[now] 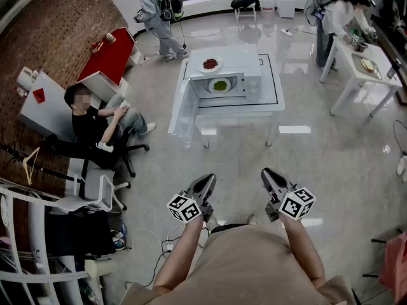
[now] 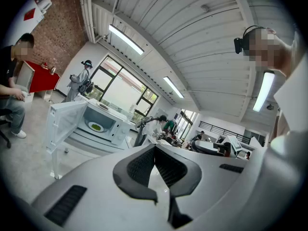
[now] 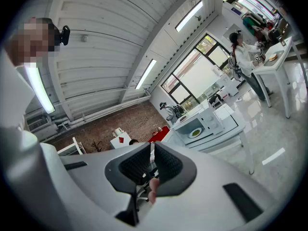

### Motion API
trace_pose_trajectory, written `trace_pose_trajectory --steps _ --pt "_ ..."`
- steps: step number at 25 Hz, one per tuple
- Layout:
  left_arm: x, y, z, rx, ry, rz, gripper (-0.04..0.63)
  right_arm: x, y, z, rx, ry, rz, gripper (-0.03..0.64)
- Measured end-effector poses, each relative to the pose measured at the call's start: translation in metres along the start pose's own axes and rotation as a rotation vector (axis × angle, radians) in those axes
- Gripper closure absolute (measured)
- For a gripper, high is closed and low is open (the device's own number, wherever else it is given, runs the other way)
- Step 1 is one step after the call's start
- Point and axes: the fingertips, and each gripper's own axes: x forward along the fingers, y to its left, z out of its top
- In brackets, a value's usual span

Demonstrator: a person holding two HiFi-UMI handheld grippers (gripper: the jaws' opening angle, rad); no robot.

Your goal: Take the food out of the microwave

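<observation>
A white microwave (image 1: 238, 75) stands on a low white table (image 1: 241, 103) across the floor, its door (image 1: 181, 107) swung open to the left. Inside it lies a plate of green food (image 1: 220, 86); a plate of red food (image 1: 210, 63) rests on top. Both grippers are held close to my body, far from the microwave and pointing toward it. My left gripper (image 1: 208, 180) and right gripper (image 1: 268, 173) have their jaws together with nothing between them. The left gripper view shows its jaws (image 2: 154, 147) closed and the green plate (image 2: 96, 127) far off; the right gripper (image 3: 152, 146) sees the microwave (image 3: 199, 126) too.
A seated person (image 1: 95, 122) on an office chair is at the left, near a red table (image 1: 111, 53). Another person (image 1: 156, 8) stands at the far back. A third person (image 1: 340, 14) works at a white table (image 1: 362, 68) on the right. An empty chair (image 1: 95, 189) stands near my left.
</observation>
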Motion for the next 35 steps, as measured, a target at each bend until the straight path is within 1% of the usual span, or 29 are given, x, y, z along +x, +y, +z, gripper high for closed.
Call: trace_pose_trajectory --steps 11,14,16,19,22,24,29,35 --pt "0.000 -0.017 -0.002 0.014 0.000 0.005 0.589 -0.008 0.002 -0.002 0.008 0.034 0.014 0.586" --pt "0.000 -0.021 -0.003 0.015 0.002 0.010 0.589 -0.008 0.001 0.001 0.052 0.039 0.037 0.584" --pt "0.000 -0.024 -0.002 0.016 0.004 0.017 0.589 -0.008 0.001 0.008 0.095 0.022 0.056 0.576" --pt "-0.001 -0.026 -0.002 0.018 -0.004 0.019 0.588 -0.009 -0.001 0.014 0.118 0.010 0.074 0.564" --pt "0.000 -0.026 0.000 0.020 -0.008 0.024 0.588 -0.005 -0.004 0.017 0.137 0.005 0.094 0.521" --pt "0.001 -0.023 0.002 0.020 -0.005 0.028 0.588 0.000 -0.008 0.016 0.150 0.005 0.097 0.509" --pt "0.009 -0.004 0.015 0.017 -0.003 0.039 0.589 0.026 -0.018 0.013 0.174 0.028 0.086 0.506" --pt "0.045 0.040 0.040 0.043 0.009 0.026 0.588 0.074 -0.035 0.022 0.172 0.046 0.070 0.506"
